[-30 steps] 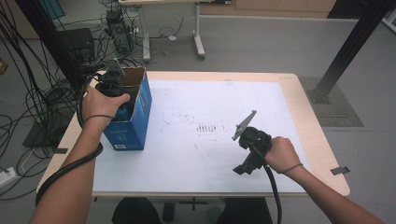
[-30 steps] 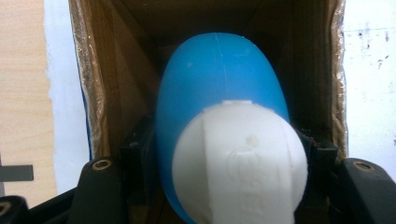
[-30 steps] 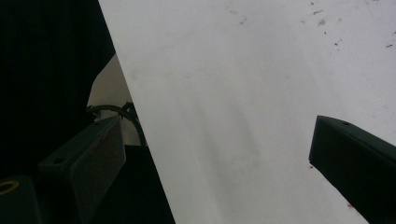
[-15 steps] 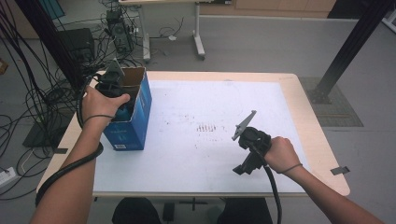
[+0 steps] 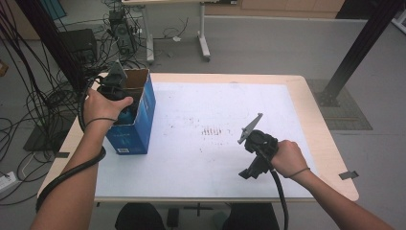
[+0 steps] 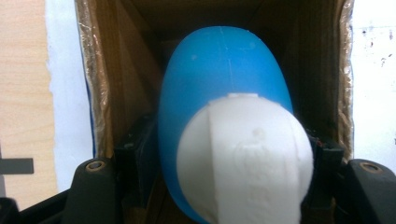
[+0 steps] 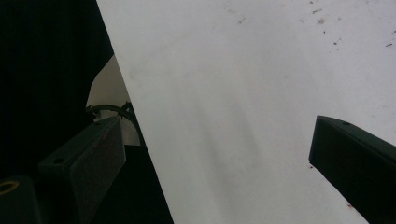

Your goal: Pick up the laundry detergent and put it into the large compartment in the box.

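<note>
A blue bottle (image 6: pixel 219 70) with a white cap (image 6: pixel 243 158) stands inside an open blue cardboard box (image 5: pixel 136 129) at the table's left edge. My left gripper (image 5: pixel 117 91) reaches down into the box (image 6: pixel 126 70). Its jaws have just been opening a little, with the bottle between them, and the pads still lie against its sides in the left gripper view. My right gripper (image 5: pixel 249 173) hangs near the table's front right, open, tilted toward the front edge. Nothing is between its jaws (image 7: pixel 219 158), which stand over the white sheet (image 7: pixel 243 93).
The white sheet (image 5: pixel 215 110) covers most of the wooden table (image 5: pixel 325 143), with small dark specks near its middle. Cables and equipment lie on the floor beyond the table's left side. A black post stands at the far right.
</note>
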Demonstrator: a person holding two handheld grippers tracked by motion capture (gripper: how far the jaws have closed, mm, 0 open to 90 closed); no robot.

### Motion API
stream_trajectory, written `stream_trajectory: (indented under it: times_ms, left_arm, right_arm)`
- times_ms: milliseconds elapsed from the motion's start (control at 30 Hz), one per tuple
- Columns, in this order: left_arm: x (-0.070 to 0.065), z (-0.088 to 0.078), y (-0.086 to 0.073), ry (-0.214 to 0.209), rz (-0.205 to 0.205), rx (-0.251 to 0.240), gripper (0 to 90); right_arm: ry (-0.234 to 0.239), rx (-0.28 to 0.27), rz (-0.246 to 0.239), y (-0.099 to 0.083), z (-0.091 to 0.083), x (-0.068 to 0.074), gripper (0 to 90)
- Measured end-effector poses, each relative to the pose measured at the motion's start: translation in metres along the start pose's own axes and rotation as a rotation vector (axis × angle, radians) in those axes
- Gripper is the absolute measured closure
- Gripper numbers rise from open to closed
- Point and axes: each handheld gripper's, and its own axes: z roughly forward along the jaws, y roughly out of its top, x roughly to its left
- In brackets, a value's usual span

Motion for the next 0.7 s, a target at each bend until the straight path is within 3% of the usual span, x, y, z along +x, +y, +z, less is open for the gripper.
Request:
stream_trajectory:
  times_ms: [700]
  left_arm:
    - [-0.004, -0.034, 0.002, -0.011, 0.01, -0.04, 28.9]
  right_arm:
    - [-0.014, 0.006, -0.007, 0.002, -0.002, 0.001, 3.5]
